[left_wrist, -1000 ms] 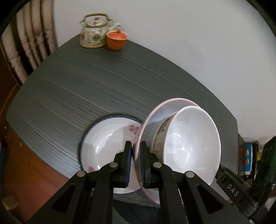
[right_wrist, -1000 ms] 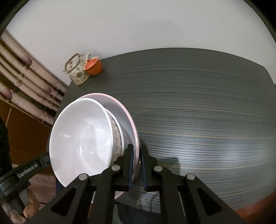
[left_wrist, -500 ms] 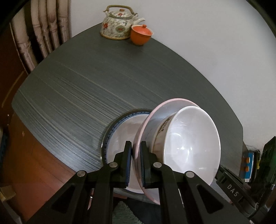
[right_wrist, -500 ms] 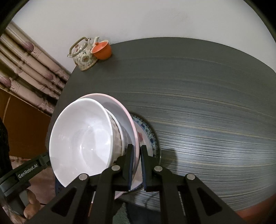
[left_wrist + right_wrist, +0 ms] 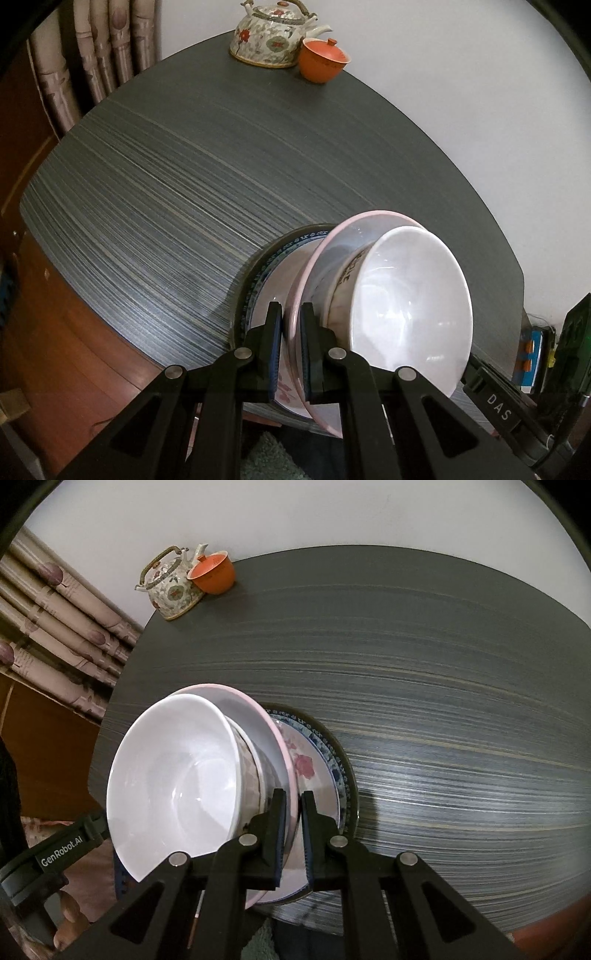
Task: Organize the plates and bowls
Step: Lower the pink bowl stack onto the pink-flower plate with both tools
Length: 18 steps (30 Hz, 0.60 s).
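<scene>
Both grippers hold one pink-rimmed plate [image 5: 334,254] by opposite edges. My left gripper [image 5: 291,317] is shut on its rim; my right gripper [image 5: 294,805] is shut on the other side of that plate [image 5: 258,716]. A white bowl [image 5: 410,306] sits on the plate, also seen in the right wrist view [image 5: 173,779]. Below lies a blue-rimmed flowered plate [image 5: 325,753] on the dark table [image 5: 424,664], close to its near edge; its rim shows in the left wrist view [image 5: 280,254]. The pink plate hangs just above it.
A flowered teapot [image 5: 273,37] and an orange lidded cup [image 5: 323,61] stand at the table's far corner, also in the right wrist view, teapot [image 5: 170,587] and cup [image 5: 214,572]. Curtains [image 5: 48,627] hang at left. A white wall is behind.
Both grippers have carried the pink plate with the bowl over the blue-rimmed plate and lower toward it. The blue-rimmed plate now lies mostly hidden beneath.
</scene>
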Motion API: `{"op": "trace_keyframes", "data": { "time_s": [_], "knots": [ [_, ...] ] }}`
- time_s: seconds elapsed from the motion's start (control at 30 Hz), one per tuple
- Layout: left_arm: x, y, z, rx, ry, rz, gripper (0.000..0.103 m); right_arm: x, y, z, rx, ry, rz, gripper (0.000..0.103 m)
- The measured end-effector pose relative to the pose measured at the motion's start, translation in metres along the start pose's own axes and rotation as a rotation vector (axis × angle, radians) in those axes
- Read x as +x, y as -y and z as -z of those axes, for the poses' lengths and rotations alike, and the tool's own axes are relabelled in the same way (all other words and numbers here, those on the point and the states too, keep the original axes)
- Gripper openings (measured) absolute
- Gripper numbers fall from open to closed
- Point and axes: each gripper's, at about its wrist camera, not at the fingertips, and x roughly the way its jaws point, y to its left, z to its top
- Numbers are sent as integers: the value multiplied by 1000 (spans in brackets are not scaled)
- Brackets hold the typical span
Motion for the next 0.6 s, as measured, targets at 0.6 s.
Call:
{"op": "trace_keyframes", "data": {
  "time_s": [0.6],
  "knots": [
    [6,-2,3,1,4,-10,5,6,1,4,-4,-18,7,11]
  ]
}}
